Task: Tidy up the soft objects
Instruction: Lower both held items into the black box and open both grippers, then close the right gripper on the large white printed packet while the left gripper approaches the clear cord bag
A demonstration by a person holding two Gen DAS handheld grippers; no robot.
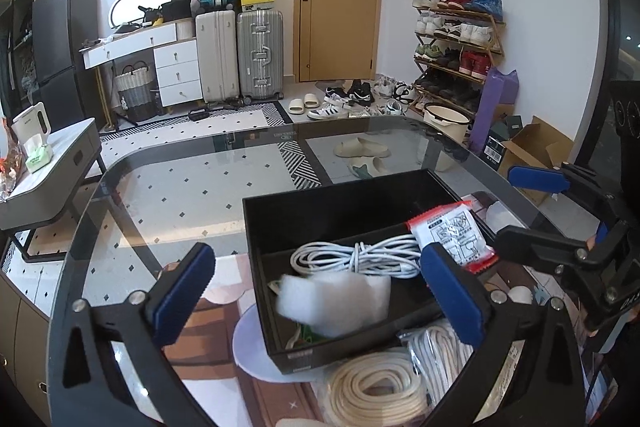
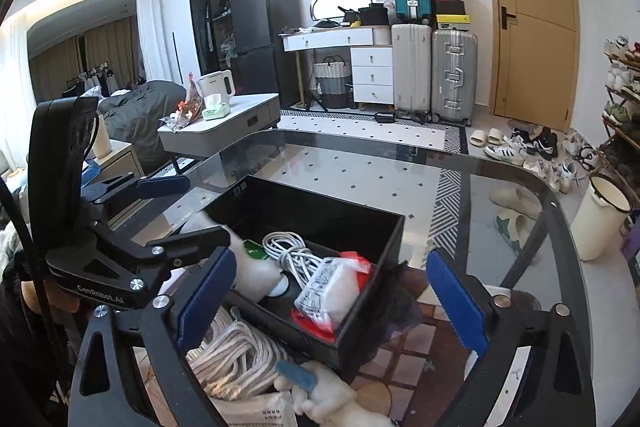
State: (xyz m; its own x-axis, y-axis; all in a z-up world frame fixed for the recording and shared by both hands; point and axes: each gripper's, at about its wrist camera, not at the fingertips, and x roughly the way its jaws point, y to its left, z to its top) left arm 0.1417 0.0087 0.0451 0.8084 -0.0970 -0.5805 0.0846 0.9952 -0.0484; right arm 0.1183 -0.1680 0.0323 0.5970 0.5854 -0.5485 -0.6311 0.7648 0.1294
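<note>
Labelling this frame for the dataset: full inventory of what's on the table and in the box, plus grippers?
box: 1, black, open, on the glass table
cable: 1 bundle, white, in the box
packet: 1, clear with red ends, at the box's right side, blurred
foam piece: 1, white, over the box's near wall, blurred
rope coil: 1, cream, on the table before the box
bagged cord: 1, white, beside the rope coil
glass table: 1, clear, dark rim
left gripper: 1, black, blue pads, open
right gripper: 1, black, blue pads, open
</note>
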